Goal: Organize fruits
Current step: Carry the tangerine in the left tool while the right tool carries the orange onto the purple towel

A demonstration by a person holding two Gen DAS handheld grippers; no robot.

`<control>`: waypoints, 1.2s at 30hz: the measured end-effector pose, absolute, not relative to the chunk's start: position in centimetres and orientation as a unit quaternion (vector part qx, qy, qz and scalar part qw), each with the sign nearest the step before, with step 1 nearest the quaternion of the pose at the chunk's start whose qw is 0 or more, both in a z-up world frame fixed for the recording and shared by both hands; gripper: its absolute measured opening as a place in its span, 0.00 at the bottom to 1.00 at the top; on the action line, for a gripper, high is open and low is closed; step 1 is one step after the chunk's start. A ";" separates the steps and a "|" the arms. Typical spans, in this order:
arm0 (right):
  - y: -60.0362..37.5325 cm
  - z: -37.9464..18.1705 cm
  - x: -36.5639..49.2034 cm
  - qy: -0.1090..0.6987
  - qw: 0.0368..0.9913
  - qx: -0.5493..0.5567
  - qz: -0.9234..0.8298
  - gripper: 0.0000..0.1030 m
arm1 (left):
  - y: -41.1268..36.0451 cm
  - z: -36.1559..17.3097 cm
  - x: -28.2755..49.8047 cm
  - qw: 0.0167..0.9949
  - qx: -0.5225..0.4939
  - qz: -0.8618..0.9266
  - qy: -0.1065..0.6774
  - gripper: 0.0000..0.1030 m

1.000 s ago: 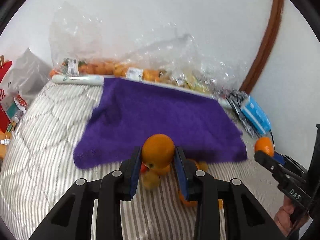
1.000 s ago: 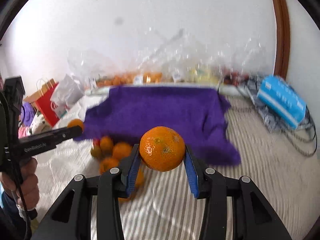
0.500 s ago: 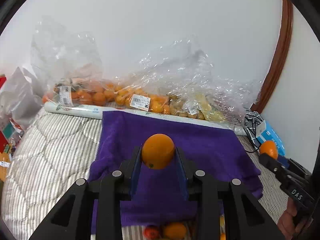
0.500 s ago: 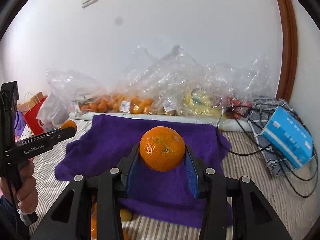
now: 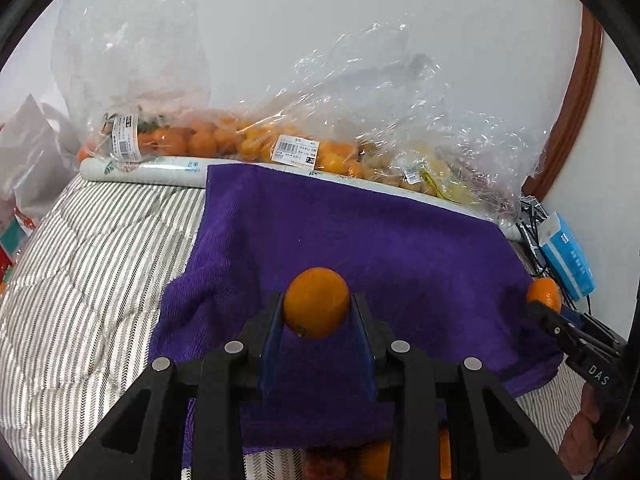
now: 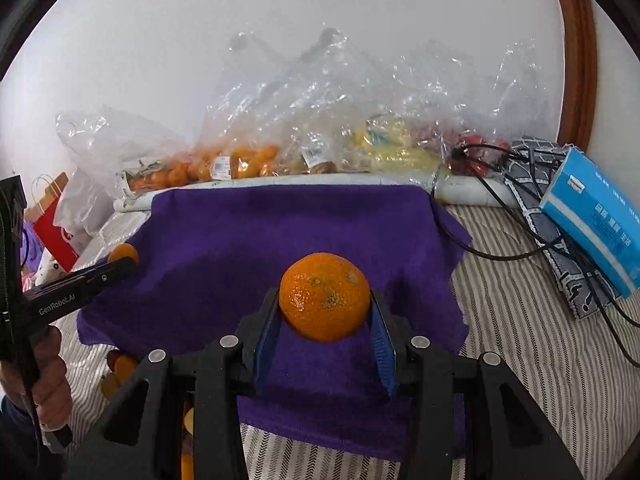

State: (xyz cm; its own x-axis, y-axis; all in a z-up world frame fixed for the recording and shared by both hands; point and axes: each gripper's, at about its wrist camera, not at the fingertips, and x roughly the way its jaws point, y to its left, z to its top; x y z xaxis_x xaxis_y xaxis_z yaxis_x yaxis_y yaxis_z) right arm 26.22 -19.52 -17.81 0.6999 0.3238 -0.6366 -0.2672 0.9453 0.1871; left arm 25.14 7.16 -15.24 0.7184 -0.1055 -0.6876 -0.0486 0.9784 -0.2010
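Observation:
My left gripper (image 5: 317, 312) is shut on a smooth orange (image 5: 316, 302) and holds it above the near part of a purple towel (image 5: 360, 240). My right gripper (image 6: 325, 316) is shut on a larger mandarin (image 6: 325, 297) above the same towel (image 6: 260, 240). Each gripper shows in the other's view, the right one (image 5: 560, 324) with its mandarin (image 5: 544, 294), the left one (image 6: 100, 272) with its orange (image 6: 123, 253). Loose oranges (image 6: 122, 366) lie on the striped bed by the towel's near edge, partly hidden.
Clear plastic bags of oranges (image 5: 224, 140) and other fruit (image 6: 384, 148) line the wall behind a white roll (image 5: 152, 170). A blue tissue pack (image 6: 600, 208), black cables (image 6: 520, 208) and a patterned cloth lie right. Paper bags (image 6: 52, 224) stand left.
Both grippers have moved forward from above the loose oranges to over the purple towel, each still holding its fruit. The loose oranges have dropped to the bottom of view.

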 end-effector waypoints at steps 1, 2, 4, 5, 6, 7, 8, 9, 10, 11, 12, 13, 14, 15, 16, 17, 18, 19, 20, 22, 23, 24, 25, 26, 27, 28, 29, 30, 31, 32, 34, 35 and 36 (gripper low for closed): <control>-19.4 -17.8 26.3 0.353 0.922 0.037 0.157 0.41 | 7.2 -15.2 25.2 0.921 -0.103 -0.016 0.376 0.31; -19.3 -17.9 26.3 0.354 0.922 0.033 0.152 0.41 | 7.1 -15.2 25.2 0.921 -0.102 -0.017 0.376 0.31; -19.3 -18.0 26.5 0.357 0.921 0.031 0.153 0.41 | 7.0 -15.3 25.2 0.922 -0.096 -0.015 0.374 0.31; -19.2 -18.2 26.5 0.358 0.920 0.031 0.154 0.41 | 7.0 -15.4 25.2 0.922 -0.094 -0.014 0.375 0.31; -19.3 -18.4 26.6 0.360 0.920 0.032 0.153 0.41 | 6.9 -15.5 25.3 0.922 -0.092 -0.013 0.377 0.31; -19.2 -18.5 26.7 0.365 0.918 0.030 0.151 0.41 | 6.9 -15.6 25.4 0.921 -0.092 -0.014 0.379 0.31; -19.2 -18.8 26.9 0.370 0.916 0.031 0.150 0.41 | 6.9 -15.7 25.4 0.920 -0.093 -0.014 0.380 0.31; -19.2 -18.9 27.0 0.372 0.916 0.031 0.149 0.41 | 7.0 -15.8 25.4 0.920 -0.095 -0.015 0.380 0.31; -19.2 -19.0 27.0 0.374 0.915 0.031 0.147 0.41 | 7.0 -15.8 25.4 0.920 -0.095 -0.016 0.381 0.31; -19.2 -19.1 27.1 0.374 0.915 0.031 0.146 0.41 | 7.0 -15.9 25.4 0.920 -0.095 -0.015 0.381 0.31; -19.2 -19.3 27.1 0.375 0.915 0.030 0.146 0.41 | 7.0 -16.0 25.4 0.919 -0.095 -0.014 0.381 0.31; -19.2 -19.4 27.1 0.376 0.915 0.029 0.145 0.41 | 7.0 -16.1 25.5 0.919 -0.096 -0.014 0.382 0.31; -19.2 -19.5 27.2 0.377 0.915 0.029 0.144 0.41 | 7.1 -16.2 25.5 0.918 -0.098 -0.015 0.384 0.31; -19.2 -19.6 27.3 0.378 0.914 0.030 0.144 0.41 | 7.1 -16.2 25.6 0.918 -0.099 -0.016 0.385 0.31; -19.3 -19.6 27.3 0.379 0.914 0.030 0.143 0.41 | 7.1 -16.3 25.6 0.917 -0.098 -0.016 0.386 0.31; -19.3 -19.7 27.4 0.380 0.913 0.029 0.142 0.41 | 7.1 -16.3 25.7 0.917 -0.098 -0.015 0.386 0.31; -19.2 -19.7 27.4 0.381 0.913 0.029 0.142 0.41 | 7.1 -16.3 25.7 0.917 -0.097 -0.015 0.386 0.31; -19.2 -19.7 27.4 0.381 0.913 0.028 0.142 0.41 | 7.1 -16.3 25.7 0.917 -0.096 -0.015 0.387 0.31; -19.2 -19.7 27.4 0.381 0.913 0.028 0.142 0.41 | 7.1 -16.3 25.8 0.916 -0.097 -0.015 0.388 0.31; -19.2 -19.7 27.4 0.382 0.913 0.028 0.142 0.41 | 7.1 -16.4 25.8 0.916 -0.098 -0.015 0.390 0.31; -19.2 -19.7 27.4 0.382 0.913 0.028 0.141 0.41 | 7.1 -16.4 25.8 0.915 -0.097 -0.015 0.391 0.31; -19.2 -19.7 27.4 0.382 0.913 0.027 0.141 0.41 | 7.1 -16.5 25.8 0.915 -0.096 -0.014 0.392 0.31; -19.2 -19.7 27.5 0.382 0.913 0.027 0.141 0.41 | 7.0 -16.5 25.8 0.915 -0.096 -0.015 0.393 0.31; -19.2 -19.8 27.5 0.383 0.913 0.026 0.141 0.41 | 7.0 -16.5 25.9 0.914 -0.096 -0.015 0.393 0.31; -19.1 -19.8 27.4 0.383 0.912 0.025 0.141 0.41 | 7.0 -16.5 25.9 0.914 -0.095 -0.016 0.393 0.31; -19.1 -19.8 27.4 0.384 0.912 0.025 0.141 0.41 | 6.9 -16.5 25.9 0.914 -0.093 -0.016 0.394 0.31; -19.1 -19.8 27.4 0.385 0.912 0.025 0.141 0.41 | 6.9 -16.5 25.9 0.914 -0.092 -0.016 0.395 0.31; -19.1 -19.9 27.4 0.386 0.911 0.024 0.141 0.41 | 6.9 -16.5 25.9 0.914 -0.092 -0.017 0.395 0.31; -19.0 -19.9 27.4 0.387 0.911 0.024 0.141 0.41 | 6.9 -16.6 25.9 0.914 -0.091 -0.017 0.396 0.31; -18.9 -20.0 27.4 0.388 0.910 0.022 0.142 0.41 | 6.8 -16.6 25.9 0.913 -0.090 -0.017 0.397 0.31; -18.9 -20.0 27.4 0.389 0.910 0.021 0.142 0.42 | 6.8 -16.6 26.0 0.913 -0.089 -0.017 0.398 0.31; -18.8 -20.0 27.4 0.390 0.909 0.020 0.143 0.42 | 6.8 -16.6 26.0 0.912 -0.089 -0.017 0.399 0.31; -18.8 -20.0 27.5 0.391 0.909 0.019 0.143 0.42 | 6.8 -16.6 26.0 0.912 -0.089 -0.018 0.399 0.31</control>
State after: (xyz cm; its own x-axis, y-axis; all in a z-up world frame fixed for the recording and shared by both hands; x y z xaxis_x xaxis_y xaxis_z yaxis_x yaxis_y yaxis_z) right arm 27.46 -18.77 -20.02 0.6541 0.2743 -0.7049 -0.2448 0.9585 0.1458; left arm 25.97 6.81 -16.65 0.6803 -0.1035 -0.7256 -0.0392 0.9834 -0.1770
